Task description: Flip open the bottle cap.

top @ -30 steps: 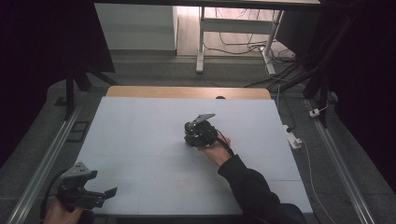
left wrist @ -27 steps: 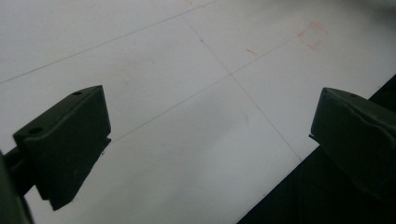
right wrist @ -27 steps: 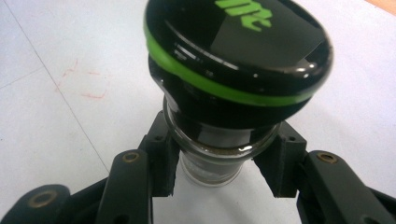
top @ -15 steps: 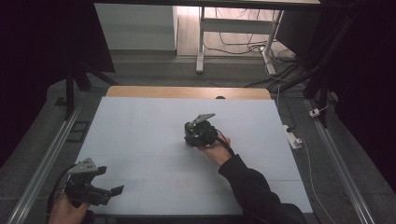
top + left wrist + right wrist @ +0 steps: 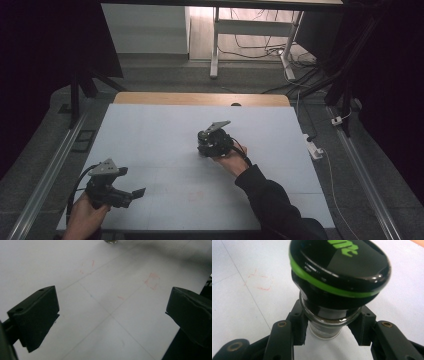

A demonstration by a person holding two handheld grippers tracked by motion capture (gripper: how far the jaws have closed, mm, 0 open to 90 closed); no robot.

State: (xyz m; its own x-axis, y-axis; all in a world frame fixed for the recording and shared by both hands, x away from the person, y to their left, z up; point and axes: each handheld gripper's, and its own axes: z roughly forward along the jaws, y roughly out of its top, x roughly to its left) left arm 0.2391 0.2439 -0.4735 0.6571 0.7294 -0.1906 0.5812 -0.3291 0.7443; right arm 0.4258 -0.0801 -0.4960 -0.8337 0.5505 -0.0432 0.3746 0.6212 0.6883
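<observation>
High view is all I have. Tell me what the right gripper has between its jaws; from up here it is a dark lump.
Observer: The right gripper is shut on a glass jar, gripping the clear neck just under its cap.
Operator: Describe the cap.
Observer: The black cap is glossy, with a green ring around its edge and green lettering on top, cut off by the frame.
Operator: Now report the left gripper's jaws.
Observer: The left gripper is open, jaws wide apart, with nothing between them but the white table top.
Operator: Say what is marked on that surface.
Observer: Faint red marks, one a small square outline, and thin grid lines.
</observation>
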